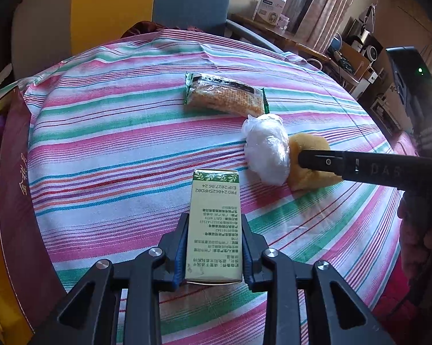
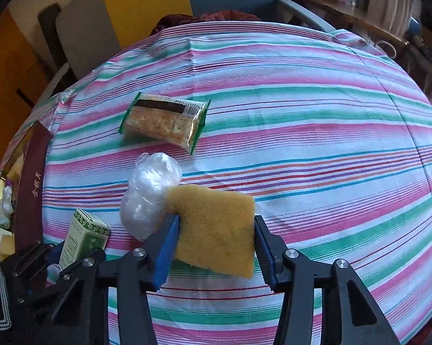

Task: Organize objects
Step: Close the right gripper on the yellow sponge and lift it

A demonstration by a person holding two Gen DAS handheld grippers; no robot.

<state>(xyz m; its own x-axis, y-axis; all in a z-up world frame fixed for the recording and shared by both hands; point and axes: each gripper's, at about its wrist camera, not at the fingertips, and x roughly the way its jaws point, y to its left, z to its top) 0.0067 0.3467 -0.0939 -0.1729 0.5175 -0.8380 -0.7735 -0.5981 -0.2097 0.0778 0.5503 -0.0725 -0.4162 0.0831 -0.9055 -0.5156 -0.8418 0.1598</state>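
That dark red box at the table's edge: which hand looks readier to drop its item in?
Probably the left. The left gripper already clamps the green carton, and the dark red box lies on its side of the table. The right gripper is at the yellow sponge, farther from the box.

Striped woven cloth [image 2: 302,109] covers the table, matt. The sponge [image 2: 216,230] looks porous and rough; the bag [image 2: 149,195] thin, crinkled plastic. The box [image 1: 214,224] is smooth printed cardboard — the snack wrapper [image 2: 164,118] glossy film.
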